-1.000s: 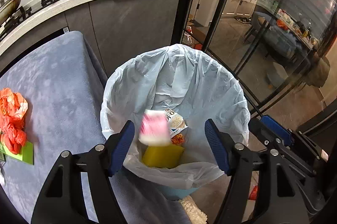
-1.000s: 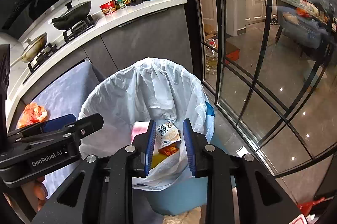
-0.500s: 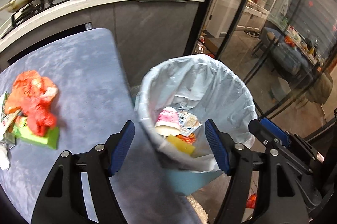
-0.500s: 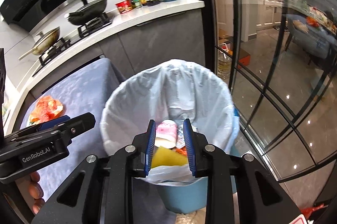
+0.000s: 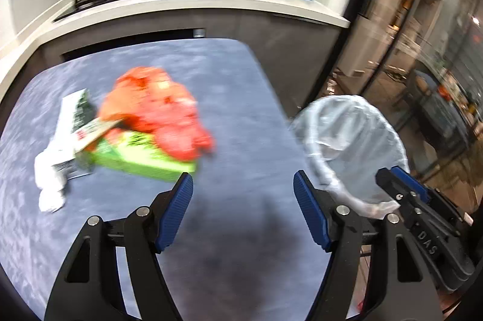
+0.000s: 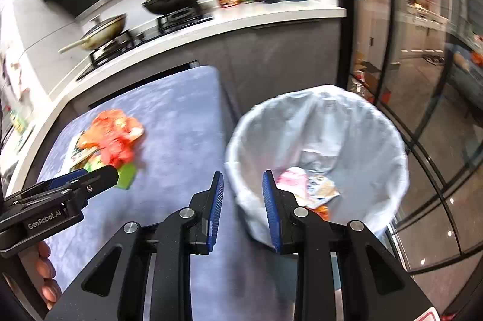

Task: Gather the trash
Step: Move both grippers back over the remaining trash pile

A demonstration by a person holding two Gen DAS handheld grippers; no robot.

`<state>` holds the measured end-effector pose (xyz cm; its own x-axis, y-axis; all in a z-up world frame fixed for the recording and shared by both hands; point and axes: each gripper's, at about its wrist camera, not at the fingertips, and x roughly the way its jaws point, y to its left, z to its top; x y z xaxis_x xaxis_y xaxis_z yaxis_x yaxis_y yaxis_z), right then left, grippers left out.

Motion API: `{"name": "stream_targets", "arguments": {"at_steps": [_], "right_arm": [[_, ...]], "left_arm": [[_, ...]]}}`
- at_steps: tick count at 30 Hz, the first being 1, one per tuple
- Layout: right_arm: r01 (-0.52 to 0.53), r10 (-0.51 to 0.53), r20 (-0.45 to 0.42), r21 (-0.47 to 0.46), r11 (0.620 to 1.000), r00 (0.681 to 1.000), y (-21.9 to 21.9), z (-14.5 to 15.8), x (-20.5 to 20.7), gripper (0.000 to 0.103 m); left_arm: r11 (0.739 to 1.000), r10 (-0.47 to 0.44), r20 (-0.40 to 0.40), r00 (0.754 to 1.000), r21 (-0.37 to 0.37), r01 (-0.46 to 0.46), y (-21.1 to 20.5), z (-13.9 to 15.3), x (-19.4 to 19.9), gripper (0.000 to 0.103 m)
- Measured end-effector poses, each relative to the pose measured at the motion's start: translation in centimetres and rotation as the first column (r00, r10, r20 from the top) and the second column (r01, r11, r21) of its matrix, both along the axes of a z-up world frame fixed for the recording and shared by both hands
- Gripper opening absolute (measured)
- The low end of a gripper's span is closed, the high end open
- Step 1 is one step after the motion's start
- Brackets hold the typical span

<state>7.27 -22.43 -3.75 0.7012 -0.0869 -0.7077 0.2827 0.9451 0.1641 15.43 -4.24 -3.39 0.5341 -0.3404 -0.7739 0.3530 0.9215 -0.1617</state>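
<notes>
Left wrist view looks across the grey-blue table (image 5: 229, 97), whose rounded far edge sits at about 12 o'clock just short of the dark cabinet fronts (image 5: 280, 49), with its right edge curving down toward 3 o'clock. Bare cloth stretches between that right edge and the trash pile. The left gripper (image 5: 243, 213) hangs over this bare stretch with its blue pads spread wide and nothing between them. At about 10 o'clock from it lies the pile: a crumpled orange-red plastic bag (image 5: 157, 112) on top of a flat green box (image 5: 142, 159), with a printed white wrapper (image 5: 71, 127) and a white tissue wad (image 5: 49, 185) beside it at 9 o'clock; all of it is motion-blurred.

Just off the table's right edge, at 3 o'clock, stands the trash bin (image 6: 389, 139) lined with a pale bag. From the right wrist view it holds a pink cup (image 6: 291, 179) and a printed packet (image 6: 324, 189). The right gripper (image 6: 243, 210) hovers over the gap between table edge and bin rim, its pads apart by a narrow gap and empty. Glass doors (image 6: 431, 109) close in behind the bin at 2 o'clock.
</notes>
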Motion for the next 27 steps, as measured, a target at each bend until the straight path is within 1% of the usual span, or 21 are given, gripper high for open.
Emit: {"name": "stream_targets", "arguments": {"at_steps": [7,10,14,16,21,23,25,27], "right_arm": [[-0.104,0.104,-0.011,0.004,0.995,0.995,5.3,0.0,2.5,0.027],[-0.143,0.143,-0.013,0.003,0.99,0.99,7.4,-0.1,3.7,0.027],[-0.192,0.192,-0.017,-0.004,0.981,0.981,10.1,-0.2,5.7,0.027],[-0.203,0.203,-0.015,-0.003,0.979,0.979,10.9,-0.2,6.6,0.035],[-0.228,0.228,-0.013,-0.014,0.974,0.974,12.8,-0.4,8.8,0.048],[-0.236,0.235,-0.018,-0.016,0.972,0.972,13.3,-0.6,9.7,0.051],[-0.237,0.237,-0.022,-0.016,0.971,0.971,13.7,-0.9,10.3,0.056],[-0.241,0.241,-0.025,-0.012,0.97,0.97,14.0,-1.3,11.1,0.059]], "left_arm": [[0.993,0.119,-0.009,0.993,0.011,-0.119,7.0,-0.6,0.8,0.066],[0.985,0.171,0.005,0.985,0.03,-0.171,9.9,-0.8,1.0,0.066],[0.973,0.231,-0.014,0.973,0.025,-0.231,13.5,-1.5,1.6,0.066],[0.967,0.255,-0.02,0.967,0.027,-0.254,14.8,-1.8,1.7,0.066],[0.953,0.302,-0.044,0.952,0.03,-0.301,17.8,-3.0,2.5,0.066],[0.948,0.319,-0.052,0.946,0.033,-0.318,18.6,-3.5,2.9,0.068],[0.942,0.336,-0.057,0.94,0.03,-0.335,19.3,-3.9,3.3,0.074],[0.939,0.344,-0.061,0.937,0.031,-0.343,20.0,-4.3,3.7,0.075]]}}
